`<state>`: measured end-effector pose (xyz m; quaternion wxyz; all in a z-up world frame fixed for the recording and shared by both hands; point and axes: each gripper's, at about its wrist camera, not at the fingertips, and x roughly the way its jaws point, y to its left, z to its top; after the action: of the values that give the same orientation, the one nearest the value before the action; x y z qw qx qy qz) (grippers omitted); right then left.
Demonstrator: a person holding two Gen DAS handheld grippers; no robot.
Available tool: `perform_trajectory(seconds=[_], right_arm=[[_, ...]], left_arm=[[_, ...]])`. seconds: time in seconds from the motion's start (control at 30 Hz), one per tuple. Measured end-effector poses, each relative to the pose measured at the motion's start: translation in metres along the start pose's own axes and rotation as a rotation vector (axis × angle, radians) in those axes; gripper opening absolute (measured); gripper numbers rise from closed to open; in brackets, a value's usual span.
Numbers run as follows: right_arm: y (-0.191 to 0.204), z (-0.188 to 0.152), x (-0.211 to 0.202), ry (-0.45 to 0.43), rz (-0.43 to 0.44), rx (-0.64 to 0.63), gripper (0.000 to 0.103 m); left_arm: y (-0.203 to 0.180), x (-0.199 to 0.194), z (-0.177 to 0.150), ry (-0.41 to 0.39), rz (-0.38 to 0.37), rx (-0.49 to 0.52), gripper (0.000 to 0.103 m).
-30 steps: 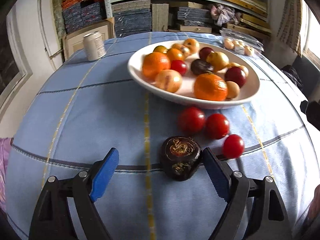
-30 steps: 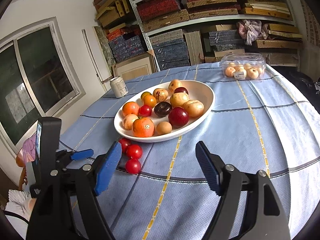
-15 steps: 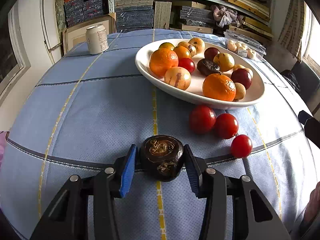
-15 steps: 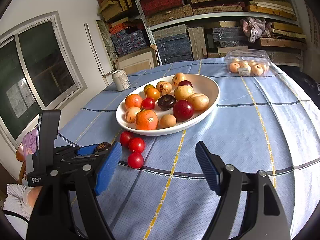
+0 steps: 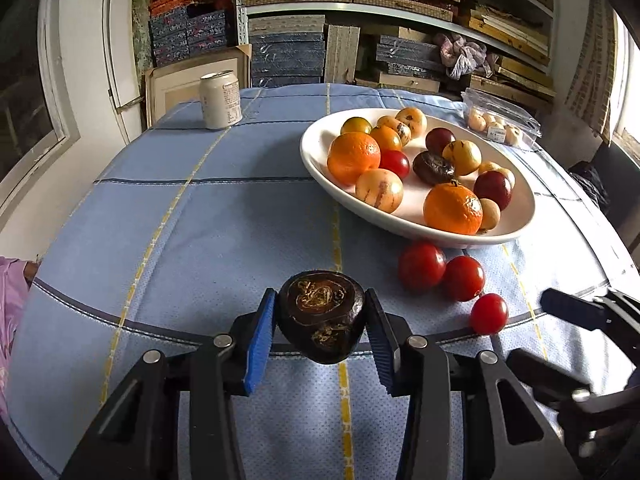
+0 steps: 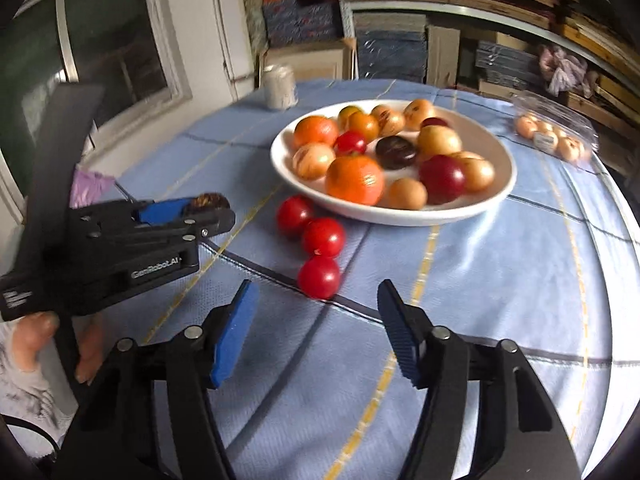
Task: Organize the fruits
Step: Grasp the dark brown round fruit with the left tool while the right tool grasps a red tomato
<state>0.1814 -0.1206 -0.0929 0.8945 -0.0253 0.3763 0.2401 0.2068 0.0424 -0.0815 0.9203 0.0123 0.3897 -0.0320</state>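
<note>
My left gripper [image 5: 321,320] is shut on a dark brown fruit [image 5: 320,322] and holds it a little above the blue cloth. It also shows in the right wrist view [image 6: 206,202]. A white oval plate [image 5: 516,228] holds oranges, red and yellow fruits and another dark fruit [image 5: 433,167]. Three red tomatoes [image 5: 420,266] lie on the cloth just in front of the plate [image 6: 472,210]. My right gripper [image 6: 318,330] is open and empty, close behind the nearest tomato [image 6: 319,277].
A white can [image 5: 221,99] stands at the far left of the round table. A clear plastic box of small fruits [image 5: 498,122] sits at the far right. Shelves with stacked boxes fill the back wall. The table edge curves near both sides.
My left gripper closed on the dark fruit and lifted it off the cloth. My right gripper moved forward and down toward the tomatoes.
</note>
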Motion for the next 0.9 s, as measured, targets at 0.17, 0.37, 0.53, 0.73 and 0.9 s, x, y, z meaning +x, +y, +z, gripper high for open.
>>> perform_trajectory(seconds=[0.17, 0.37, 0.53, 0.73, 0.9], right_arm=[[-0.004, 0.008, 0.021, 0.055, -0.006, 0.026, 0.045], [-0.007, 0.008, 0.031, 0.082, 0.005, 0.035, 0.032], [-0.008, 0.008, 0.031, 0.083, 0.015, 0.038, 0.026], [-0.009, 0.008, 0.029, 0.070, 0.025, 0.044, 0.025], [-0.013, 0.007, 0.015, 0.037, 0.031, 0.057, 0.025]], left_arm=[[0.000, 0.000, 0.000, 0.001, -0.009, 0.001, 0.044], [0.000, 0.001, 0.000, 0.007, -0.016, 0.001, 0.044], [-0.002, 0.001, -0.001, 0.004, -0.011, 0.006, 0.044], [-0.002, 0.002, -0.002, 0.001, -0.001, 0.013, 0.044], [-0.006, -0.002, -0.001, -0.013, 0.009, 0.026, 0.044]])
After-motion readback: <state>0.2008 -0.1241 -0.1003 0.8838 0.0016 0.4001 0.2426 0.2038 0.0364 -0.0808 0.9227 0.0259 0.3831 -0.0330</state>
